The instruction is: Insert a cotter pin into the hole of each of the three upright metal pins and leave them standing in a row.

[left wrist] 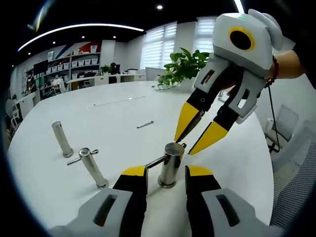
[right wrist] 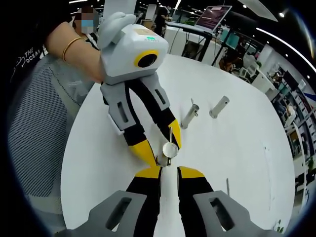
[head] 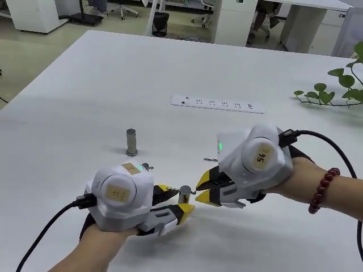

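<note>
A short metal pin (head: 184, 194) stands upright between the jaws of my left gripper (head: 176, 199), which is shut on its base (left wrist: 169, 170). A thin cotter pin (left wrist: 152, 161) passes through its hole and sticks out one side. My right gripper (head: 199, 191) meets it from the right, jaws nearly together on the cotter pin's end at the pin's top (right wrist: 169, 148). A second pin (left wrist: 92, 166) with a cotter pin through it stands behind the left gripper. A bare third pin (head: 131, 141) stands farther back. One loose cotter pin (head: 210, 160) lies on the table.
A white power strip (head: 218, 103) lies across the white table (head: 85, 96) beyond the pins. A leafy plant (head: 334, 90) reaches in at the right edge. Cables trail from both grippers toward me.
</note>
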A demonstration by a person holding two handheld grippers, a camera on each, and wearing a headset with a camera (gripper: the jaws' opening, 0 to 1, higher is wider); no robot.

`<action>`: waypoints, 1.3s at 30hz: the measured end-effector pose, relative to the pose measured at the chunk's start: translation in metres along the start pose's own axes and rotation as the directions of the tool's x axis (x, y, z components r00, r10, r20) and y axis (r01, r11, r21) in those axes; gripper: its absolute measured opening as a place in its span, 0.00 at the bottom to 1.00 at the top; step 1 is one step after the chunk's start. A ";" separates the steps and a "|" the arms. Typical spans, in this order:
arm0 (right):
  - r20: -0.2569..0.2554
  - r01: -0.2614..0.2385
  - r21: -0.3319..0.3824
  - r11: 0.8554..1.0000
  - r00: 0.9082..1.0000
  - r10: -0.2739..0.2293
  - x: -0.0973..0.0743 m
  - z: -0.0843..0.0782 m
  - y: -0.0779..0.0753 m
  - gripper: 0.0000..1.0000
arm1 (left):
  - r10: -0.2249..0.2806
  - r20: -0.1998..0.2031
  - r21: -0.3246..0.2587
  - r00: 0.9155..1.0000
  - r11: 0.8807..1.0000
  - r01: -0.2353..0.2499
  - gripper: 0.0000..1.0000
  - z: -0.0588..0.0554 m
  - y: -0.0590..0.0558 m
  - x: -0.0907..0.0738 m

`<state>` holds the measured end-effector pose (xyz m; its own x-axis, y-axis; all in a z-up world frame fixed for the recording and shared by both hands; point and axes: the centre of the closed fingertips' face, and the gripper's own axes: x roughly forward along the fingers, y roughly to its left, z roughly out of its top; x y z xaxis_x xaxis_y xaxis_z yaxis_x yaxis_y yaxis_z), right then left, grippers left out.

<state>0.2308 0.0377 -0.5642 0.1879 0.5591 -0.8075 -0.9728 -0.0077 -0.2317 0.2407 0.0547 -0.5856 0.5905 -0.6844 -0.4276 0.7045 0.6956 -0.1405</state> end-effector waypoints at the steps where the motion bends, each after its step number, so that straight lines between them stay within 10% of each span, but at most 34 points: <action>1: 0.010 0.002 0.015 1.000 1.000 -0.002 0.000 0.001 -0.001 0.08 | -0.001 -0.004 -0.015 1.000 1.000 0.000 0.30 -0.001 0.001 -0.001; 14: 0.139 -0.047 0.226 0.973 0.990 0.016 -0.003 0.020 -0.006 0.17 | 0.006 -0.024 -0.005 1.000 1.000 -0.007 0.41 -0.001 0.001 -0.022; 39: 0.134 -0.078 0.213 0.974 0.990 0.050 0.018 0.022 0.001 0.13 | 0.073 0.031 -0.071 0.997 0.995 -0.071 0.61 0.023 0.005 -0.064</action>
<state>0.2300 0.0657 -0.5672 0.1192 0.6642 -0.7380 -0.9910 0.1254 -0.0472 0.2153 0.0976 -0.5385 0.6521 -0.6382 -0.4092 0.6313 0.7560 -0.1729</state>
